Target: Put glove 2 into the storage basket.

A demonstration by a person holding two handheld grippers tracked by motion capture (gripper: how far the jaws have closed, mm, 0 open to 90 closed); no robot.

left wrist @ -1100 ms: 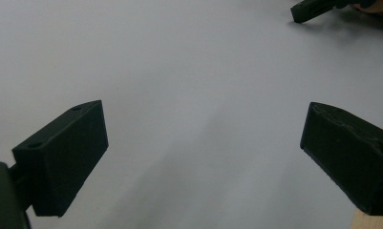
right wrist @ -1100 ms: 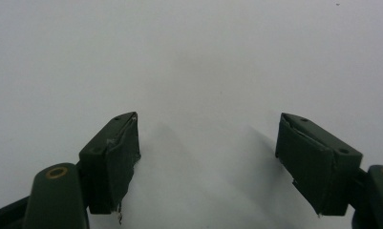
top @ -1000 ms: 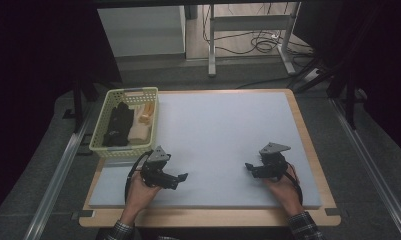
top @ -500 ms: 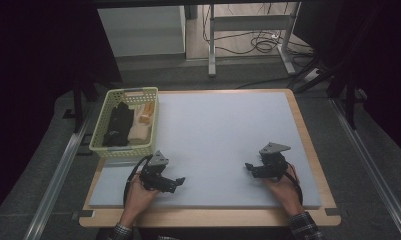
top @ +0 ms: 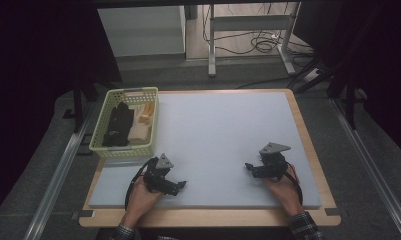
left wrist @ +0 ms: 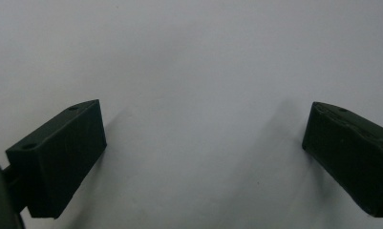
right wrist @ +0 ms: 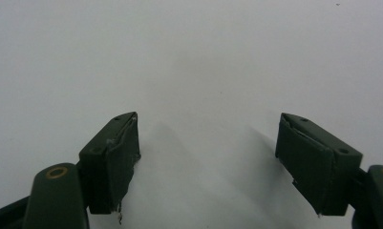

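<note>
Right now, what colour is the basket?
Pale yellow-green basket, clearest in the high view.

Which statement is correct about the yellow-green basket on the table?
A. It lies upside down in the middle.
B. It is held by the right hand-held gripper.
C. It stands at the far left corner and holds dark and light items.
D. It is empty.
C: the basket stands upright at the table's far left corner, with dark items and light items inside.

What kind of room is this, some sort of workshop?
It looks more like a lab or recording station than a home. A person holds a claw in each hand, left claw and right claw, over a padded table; dark curtains surround it, and loose cables lie on the floor behind.
</note>
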